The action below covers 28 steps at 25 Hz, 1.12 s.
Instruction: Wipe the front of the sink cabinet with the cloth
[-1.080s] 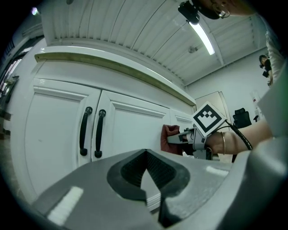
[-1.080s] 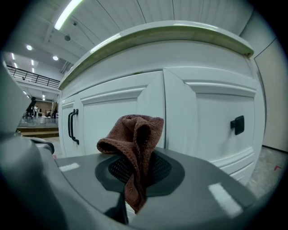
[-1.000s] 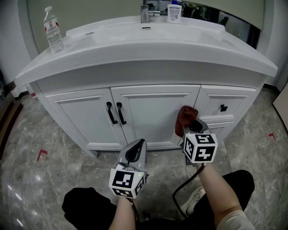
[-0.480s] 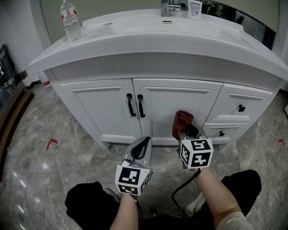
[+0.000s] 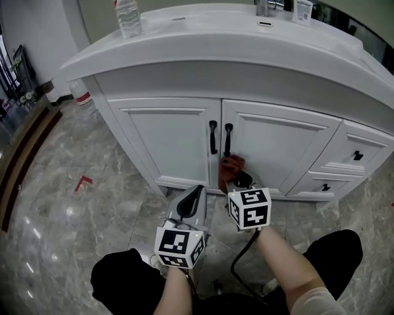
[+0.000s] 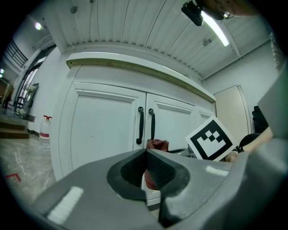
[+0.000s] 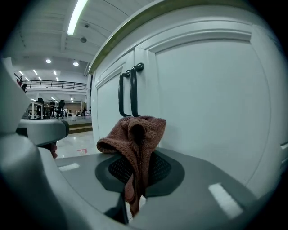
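The white sink cabinet (image 5: 178, 138) fills the head view, with two black door handles (image 5: 220, 138) at its middle. My right gripper (image 5: 237, 180) is shut on a rust-red cloth (image 5: 229, 167), which it holds against the lower part of the right door, just below the handles. In the right gripper view the cloth (image 7: 135, 139) bunches up between the jaws, close to the door panel (image 7: 207, 99). My left gripper (image 5: 191, 198) hangs shut and empty, short of the cabinet base. From the left gripper view the cloth (image 6: 155, 146) shows below the handles (image 6: 146, 126).
A water bottle (image 5: 127, 17) stands on the countertop at the left, a tap (image 5: 266, 7) at the back. Two drawers with black knobs (image 5: 357, 155) sit at the right. Marble floor with a red mark (image 5: 82, 182) spreads left. A black cable (image 5: 241, 261) trails from the right gripper.
The right gripper has carried the cloth leftward and down across the cabinet front, from near the drawers to under the door handles. The left gripper stays low.
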{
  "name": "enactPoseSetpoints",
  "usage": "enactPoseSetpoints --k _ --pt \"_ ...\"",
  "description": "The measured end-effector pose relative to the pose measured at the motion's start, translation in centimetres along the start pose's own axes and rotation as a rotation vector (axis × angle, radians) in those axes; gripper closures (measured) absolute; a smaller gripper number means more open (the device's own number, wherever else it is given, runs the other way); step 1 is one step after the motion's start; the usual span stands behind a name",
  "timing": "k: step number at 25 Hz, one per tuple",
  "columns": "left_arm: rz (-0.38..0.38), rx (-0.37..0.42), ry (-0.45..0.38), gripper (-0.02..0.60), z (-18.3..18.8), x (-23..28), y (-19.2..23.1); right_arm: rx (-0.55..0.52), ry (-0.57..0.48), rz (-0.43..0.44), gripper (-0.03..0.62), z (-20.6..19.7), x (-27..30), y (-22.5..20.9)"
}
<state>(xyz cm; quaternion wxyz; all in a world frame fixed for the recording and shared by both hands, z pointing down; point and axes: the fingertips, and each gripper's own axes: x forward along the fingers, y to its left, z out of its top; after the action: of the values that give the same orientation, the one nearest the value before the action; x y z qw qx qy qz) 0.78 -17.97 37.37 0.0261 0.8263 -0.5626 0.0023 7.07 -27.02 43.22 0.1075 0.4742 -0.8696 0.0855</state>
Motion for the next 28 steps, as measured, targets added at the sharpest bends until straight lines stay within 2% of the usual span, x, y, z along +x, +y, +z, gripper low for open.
enactPoseSetpoints --k 8,11,15,23,28 --pt "-0.015 -0.008 -0.003 0.58 -0.3 0.9 0.1 0.051 0.011 0.008 0.51 0.0 0.5 -1.2" --pt "-0.041 -0.004 -0.003 0.58 -0.3 1.6 -1.0 0.017 0.014 -0.029 0.511 -0.1 0.0 -2.0" --pt "-0.079 -0.001 0.01 0.58 -0.7 2.5 -2.8 0.069 0.036 -0.073 0.514 -0.7 -1.3 -4.8" --pt "-0.127 -0.012 0.021 0.58 -1.2 4.6 -5.6 0.033 0.042 -0.153 0.513 -0.9 -5.2 -10.2" --pt "-0.172 -0.014 0.033 0.58 -1.8 5.9 -8.1 0.063 0.049 -0.236 0.513 -1.7 -7.8 -14.2"
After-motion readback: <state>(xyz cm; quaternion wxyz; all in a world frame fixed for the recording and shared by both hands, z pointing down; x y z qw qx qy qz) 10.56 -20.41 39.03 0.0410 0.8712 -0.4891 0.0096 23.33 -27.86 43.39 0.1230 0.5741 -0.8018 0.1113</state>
